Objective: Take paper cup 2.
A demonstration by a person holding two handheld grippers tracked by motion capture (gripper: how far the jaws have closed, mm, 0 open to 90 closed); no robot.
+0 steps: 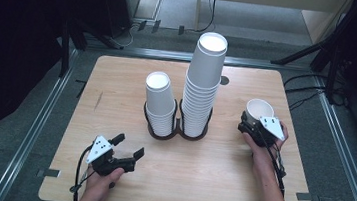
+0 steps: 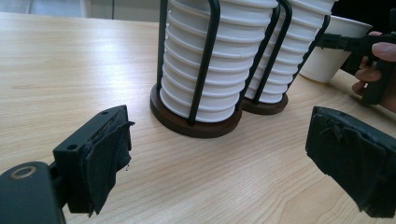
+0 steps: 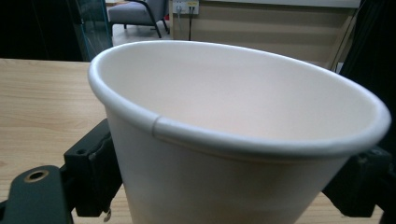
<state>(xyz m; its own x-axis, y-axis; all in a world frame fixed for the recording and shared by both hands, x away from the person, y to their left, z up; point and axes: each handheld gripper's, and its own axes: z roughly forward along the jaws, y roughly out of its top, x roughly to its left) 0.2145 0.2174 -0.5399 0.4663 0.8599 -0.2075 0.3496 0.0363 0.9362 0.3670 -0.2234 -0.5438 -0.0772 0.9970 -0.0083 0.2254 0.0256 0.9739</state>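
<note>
Two stacks of upside-down white paper cups stand in a dark twin wire holder at the table's middle: a short stack on the left and a tall stack on the right. My left gripper rests near the front left of the table, open with nothing between its jaws, and faces the short stack. My right gripper is at the right side, shut on a single upright white cup. That cup sits mouth up between the pads of my right gripper.
The wooden table has a small dark hole behind the tall stack. Metal frame rails run along the table's sides and back. Cables lie on the floor at the right.
</note>
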